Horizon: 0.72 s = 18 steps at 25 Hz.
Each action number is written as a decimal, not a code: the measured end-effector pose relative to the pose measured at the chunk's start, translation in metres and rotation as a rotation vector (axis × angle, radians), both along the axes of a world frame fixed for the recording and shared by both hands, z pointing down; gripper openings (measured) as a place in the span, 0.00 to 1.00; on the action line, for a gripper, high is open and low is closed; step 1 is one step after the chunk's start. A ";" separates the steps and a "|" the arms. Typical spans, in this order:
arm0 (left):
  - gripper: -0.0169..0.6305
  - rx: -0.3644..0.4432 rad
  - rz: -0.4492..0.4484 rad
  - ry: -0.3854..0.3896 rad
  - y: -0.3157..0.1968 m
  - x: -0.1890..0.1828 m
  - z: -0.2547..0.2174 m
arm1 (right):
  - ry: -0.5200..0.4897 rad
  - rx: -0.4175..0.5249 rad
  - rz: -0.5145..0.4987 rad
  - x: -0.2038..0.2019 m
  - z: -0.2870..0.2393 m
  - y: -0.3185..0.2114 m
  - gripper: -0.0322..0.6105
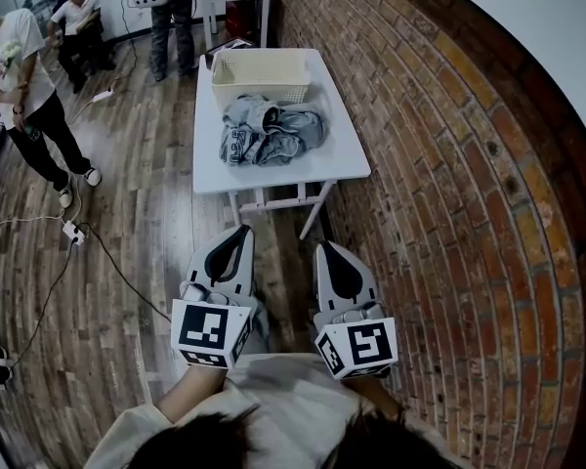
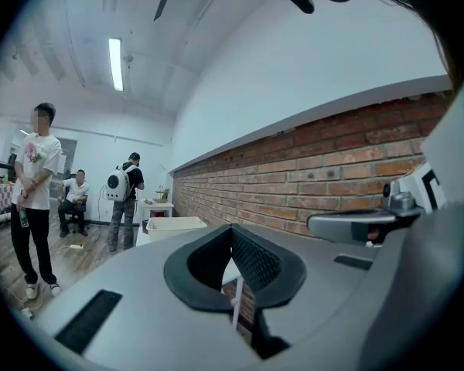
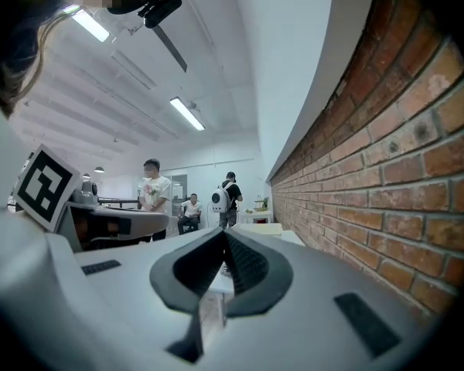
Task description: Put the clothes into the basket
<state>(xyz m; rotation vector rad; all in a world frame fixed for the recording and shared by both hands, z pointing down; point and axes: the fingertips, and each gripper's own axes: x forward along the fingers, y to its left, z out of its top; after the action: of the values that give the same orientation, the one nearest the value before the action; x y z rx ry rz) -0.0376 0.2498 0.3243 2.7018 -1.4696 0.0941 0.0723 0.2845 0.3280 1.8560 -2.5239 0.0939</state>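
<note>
Both closed and empty, the left hand-held gripper (image 1: 241, 231) and right hand-held gripper (image 1: 325, 249) hover well short of the clothes (image 1: 273, 130).

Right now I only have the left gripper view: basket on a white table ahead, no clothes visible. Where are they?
Observer: In the head view a grey clothes pile lies on the white table, on the near side of the basket, not in it.
Operator: Basket empty?
Observer: Looks empty from above.
Operator: And the other gripper?
Observer: The right gripper is beside the left gripper, both short of the table. Its jaws are together with nothing between them.
</note>
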 end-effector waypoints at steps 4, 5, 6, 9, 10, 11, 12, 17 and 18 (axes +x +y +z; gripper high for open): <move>0.04 -0.008 0.006 -0.007 -0.041 -0.004 0.000 | 0.001 -0.006 0.002 -0.004 -0.001 -0.041 0.06; 0.04 -0.010 0.006 -0.007 -0.052 -0.006 0.000 | -0.001 -0.011 0.002 -0.006 0.000 -0.051 0.06; 0.04 -0.014 0.006 -0.005 -0.064 -0.008 0.001 | -0.002 -0.018 0.003 -0.008 0.002 -0.062 0.06; 0.04 -0.037 0.022 0.005 -0.098 -0.008 0.006 | -0.003 -0.037 0.017 -0.008 0.007 -0.092 0.06; 0.04 -0.043 0.032 0.006 -0.108 -0.006 0.008 | 0.002 -0.041 0.021 -0.007 0.008 -0.102 0.06; 0.04 -0.049 0.040 0.006 -0.119 -0.005 0.010 | 0.008 -0.045 0.025 -0.007 0.009 -0.113 0.06; 0.04 -0.053 0.046 0.005 -0.130 -0.005 0.011 | 0.013 -0.050 0.027 -0.008 0.009 -0.123 0.06; 0.04 -0.056 0.074 -0.003 -0.187 -0.007 0.006 | 0.028 -0.068 0.031 -0.016 0.007 -0.175 0.06; 0.04 -0.060 0.082 -0.006 -0.196 -0.006 0.007 | 0.029 -0.071 0.035 -0.016 0.007 -0.184 0.06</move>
<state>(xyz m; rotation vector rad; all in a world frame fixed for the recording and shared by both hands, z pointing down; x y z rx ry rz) -0.0441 0.0534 0.3308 2.7157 -1.3354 0.1478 0.0567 0.1003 0.3350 1.8613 -2.4362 0.1543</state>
